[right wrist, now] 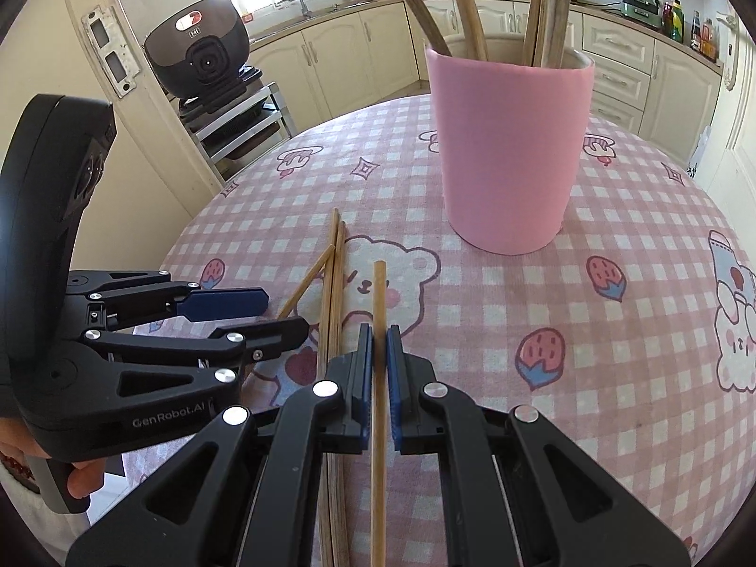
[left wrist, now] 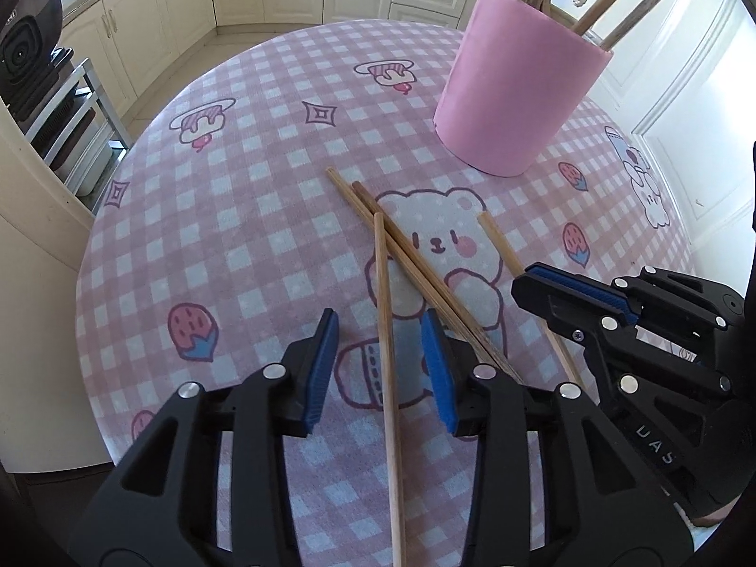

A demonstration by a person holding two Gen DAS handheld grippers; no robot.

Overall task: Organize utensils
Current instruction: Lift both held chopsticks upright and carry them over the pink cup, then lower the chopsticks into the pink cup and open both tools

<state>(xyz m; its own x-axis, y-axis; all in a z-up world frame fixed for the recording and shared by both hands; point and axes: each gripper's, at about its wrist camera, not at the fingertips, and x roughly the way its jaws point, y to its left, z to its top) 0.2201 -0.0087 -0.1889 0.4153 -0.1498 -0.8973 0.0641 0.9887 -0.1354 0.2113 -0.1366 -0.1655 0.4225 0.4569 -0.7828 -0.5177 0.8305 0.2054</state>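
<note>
**Chopsticks on the pink table, one in each gripper's reach**

So here's the setup: a round table with a pink checked cloth [left wrist: 245,217], printed with bears and strawberries. A pink cup [right wrist: 512,151] stands upright toward the far side, already with several wooden utensils poking out of it.

The left gripper [left wrist: 380,364] has its fingers partly spread, a modest gap, and one chopstick [left wrist: 385,312] runs right through that gap without either blue pad pressing on it. It looks like it lies on the cloth, its far tip crossing over a pair of chopsticks [left wrist: 378,224] that lie side by side, slanting away toward the cup. That pair passes under the left gripper's right finger, so it's crowding things on that side.

The right gripper [right wrist: 379,335] is squeezed narrow on another single chopstick [right wrist: 378,293], pads tight against both sides of it. This one points toward the cup and sits just beside the pair, on their right in the right wrist view.

The two grippers are close neighbours, each showing in the other's camera. A person's fingers [right wrist: 82,475] wrap the left handle. Behind the table: cream kitchen cabinets [right wrist: 340,61], a dark round appliance [right wrist: 198,52] on a metal rack, and a stove with a pan at the back.
</note>
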